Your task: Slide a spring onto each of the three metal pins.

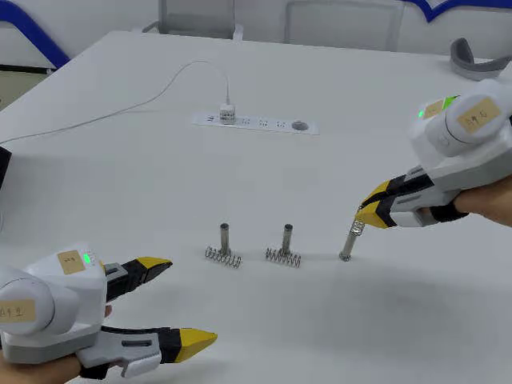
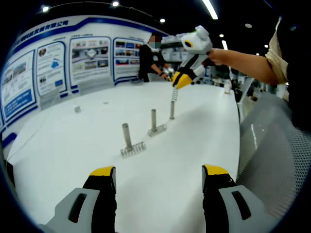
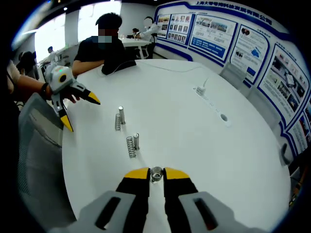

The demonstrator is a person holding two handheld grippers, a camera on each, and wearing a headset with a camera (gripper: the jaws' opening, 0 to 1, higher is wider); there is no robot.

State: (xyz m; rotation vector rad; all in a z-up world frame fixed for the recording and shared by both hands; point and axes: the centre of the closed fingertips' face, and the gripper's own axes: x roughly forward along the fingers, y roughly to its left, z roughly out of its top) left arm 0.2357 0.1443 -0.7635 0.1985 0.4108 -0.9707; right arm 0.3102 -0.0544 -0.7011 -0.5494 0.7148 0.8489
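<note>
Head view: three pins (image 1: 225,238) (image 1: 286,238) (image 1: 349,246), two loose springs (image 1: 222,257) (image 1: 283,257), third spring (image 1: 358,229) in clenched right tool (image 1: 362,216); left tool (image 1: 192,300) agape.

The room is bright and the light is even. It comes from above: in the left gripper view, round ceiling lamps (image 2: 115,4) and a long strip lamp (image 2: 210,8) glow at the top. The white surface (image 1: 160,176) gives this light back softly, without hard glare. Shadows on it are pale; in the head view a faint one lies under the left gripper (image 1: 193,299). In the right gripper view a bright window (image 3: 95,14) is overexposed. Both gripper views bend straight lines strongly near the edges. The wall posters (image 2: 92,56) look slightly soft.
</note>
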